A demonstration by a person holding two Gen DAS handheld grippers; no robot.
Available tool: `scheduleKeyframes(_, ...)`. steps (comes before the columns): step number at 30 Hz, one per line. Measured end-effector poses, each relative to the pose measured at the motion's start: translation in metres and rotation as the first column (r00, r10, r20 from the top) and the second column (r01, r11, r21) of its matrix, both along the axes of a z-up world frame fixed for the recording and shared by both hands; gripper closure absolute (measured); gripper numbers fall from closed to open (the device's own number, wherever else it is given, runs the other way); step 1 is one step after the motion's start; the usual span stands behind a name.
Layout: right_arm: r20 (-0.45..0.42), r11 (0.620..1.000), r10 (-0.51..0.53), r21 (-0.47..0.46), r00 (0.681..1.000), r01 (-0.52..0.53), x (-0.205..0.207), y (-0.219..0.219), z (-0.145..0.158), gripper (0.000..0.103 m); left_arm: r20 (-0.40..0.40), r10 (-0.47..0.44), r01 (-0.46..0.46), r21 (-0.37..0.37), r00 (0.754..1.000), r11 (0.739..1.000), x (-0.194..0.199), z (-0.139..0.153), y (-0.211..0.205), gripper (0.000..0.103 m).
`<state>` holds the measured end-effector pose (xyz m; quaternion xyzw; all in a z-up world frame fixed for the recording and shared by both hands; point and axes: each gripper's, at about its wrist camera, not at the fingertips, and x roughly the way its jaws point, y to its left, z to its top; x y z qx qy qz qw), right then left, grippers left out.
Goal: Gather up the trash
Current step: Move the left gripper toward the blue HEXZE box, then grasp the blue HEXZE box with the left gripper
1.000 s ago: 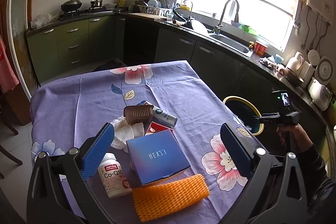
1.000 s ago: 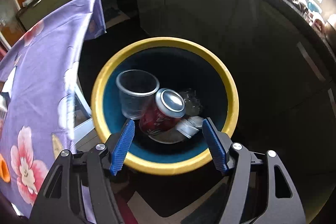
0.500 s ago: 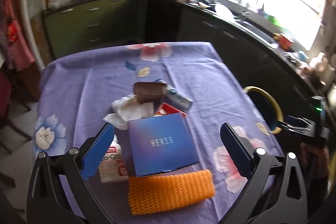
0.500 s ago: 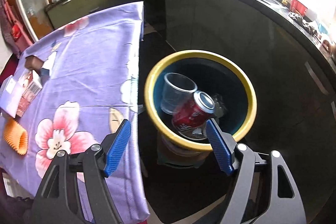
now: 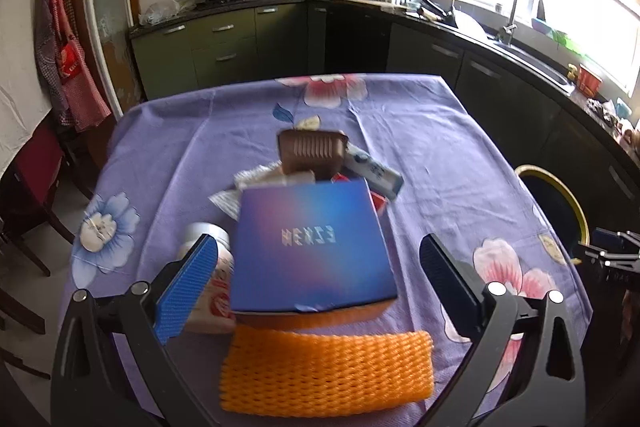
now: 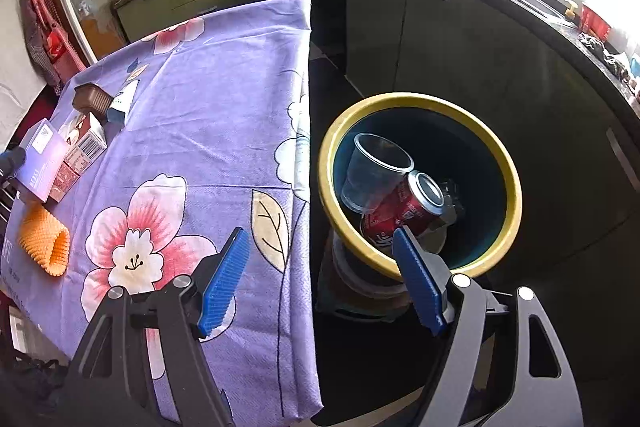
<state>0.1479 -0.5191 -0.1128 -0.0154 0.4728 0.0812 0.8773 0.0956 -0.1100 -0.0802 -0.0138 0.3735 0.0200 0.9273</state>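
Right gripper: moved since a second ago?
Yes. The right gripper has swung from over the yellow-rimmed bin toward the table; its jaws now straddle the tablecloth edge, empty.

Orange foam net (image 5: 326,371) — flat, nearest table edge.

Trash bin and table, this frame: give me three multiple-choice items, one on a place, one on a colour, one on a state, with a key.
1. Where is the red can?
A. on the tablecloth
B. in the bin
C. in the right gripper

2. What colour is the bin's rim?
A. yellow
B. red
C. white

3. How does the right gripper stand?
A. shut on a cup
B. shut on the can
C. open, holding nothing

Key: B, the can lies inside the bin beside the clear plastic cup; A, a yellow ring tops the dark bin; C, its blue pads stand apart with only tablecloth edge and floor behind.
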Motion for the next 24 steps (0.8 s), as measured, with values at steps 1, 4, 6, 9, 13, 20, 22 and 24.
scheduleKeyframes(1, -0.001, 1.0, 0.002, 0.0, 1.0, -0.002, 0.001, 0.0, -0.001, 0.03, -0.004, -0.001, 0.001, -0.004, 1.0, 1.0, 0.001, -0.003, -0.001, 0.007)
scheduleKeyframes(4, -0.005, 1.0, 0.008, 0.0, 1.0, -0.008, 0.002, 0.002, -0.002, 0.03, -0.005, 0.014, -0.014, -0.021, 1.0, 1.0, 0.004, -0.009, 0.002, 0.007)
scheduleKeyframes(6, -0.01, 1.0, 0.01, -0.001, 1.0, -0.01, 0.004, 0.002, -0.004, 0.03, -0.002, 0.019, -0.019, -0.03, 1.0, 0.999, 0.004, -0.011, 0.004, 0.007)
scheduleKeyframes(9, -0.016, 1.0, 0.01, -0.002, 1.0, -0.01, 0.005, 0.004, -0.006, 0.03, 0.006, 0.02, -0.019, -0.03, 1.0, 0.999, 0.002, -0.013, 0.004, 0.009)
scheduleKeyframes(13, -0.022, 1.0, 0.019, -0.004, 1.0, -0.019, 0.007, 0.008, -0.009, 0.03, 0.016, 0.021, -0.021, -0.021, 1.0, 1.0, 0.002, -0.013, 0.004, 0.026)
scheduleKeyframes(20, -0.021, 0.999, 0.032, -0.009, 0.999, -0.032, 0.007, 0.014, -0.009, 0.03, 0.018, 0.024, -0.024, -0.021, 1.0, 0.999, 0.001, -0.014, 0.006, 0.029)
scheduleKeyframes(22, -0.02, 0.999, 0.033, -0.008, 0.999, -0.033, 0.006, 0.015, -0.008, 0.03, 0.021, 0.018, -0.017, -0.025, 1.0, 1.0, 0.0, -0.013, 0.007, 0.029)
scheduleKeyframes(24, -0.02, 0.999, 0.034, -0.011, 0.999, -0.034, 0.005, 0.015, -0.008, 0.03, 0.029, 0.01, -0.009, -0.032, 1.0, 0.999, -0.001, -0.011, 0.008, 0.03)
